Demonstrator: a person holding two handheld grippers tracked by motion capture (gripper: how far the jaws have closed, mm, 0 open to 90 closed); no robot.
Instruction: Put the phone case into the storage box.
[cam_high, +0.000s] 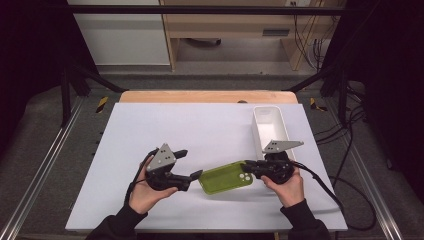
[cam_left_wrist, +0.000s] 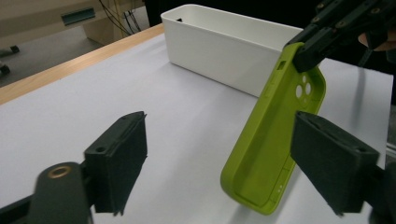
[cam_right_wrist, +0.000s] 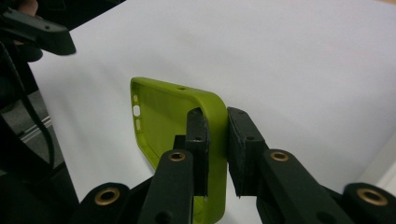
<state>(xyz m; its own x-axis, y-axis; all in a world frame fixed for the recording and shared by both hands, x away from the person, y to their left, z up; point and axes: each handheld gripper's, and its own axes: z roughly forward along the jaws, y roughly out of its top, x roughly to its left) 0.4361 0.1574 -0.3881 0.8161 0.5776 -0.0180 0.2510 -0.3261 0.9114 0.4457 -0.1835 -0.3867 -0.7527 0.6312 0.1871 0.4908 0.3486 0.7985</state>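
A: Where is the green phone case (cam_high: 226, 177)?

B: Lifted off the white worktop (cam_high: 200, 130), between the two hands, just in front of the white bin (cam_high: 270, 127).

A: What holds it?

B: The right gripper (cam_right_wrist: 218, 149). Its fingers (cam_right_wrist: 198, 140) are clamped on the case's wall at the camera-hole end.

A: And the left gripper (cam_left_wrist: 219, 158)?

B: Its fingers (cam_left_wrist: 119, 158) stand apart. One sits just beside the case's free end, without pressing on it.
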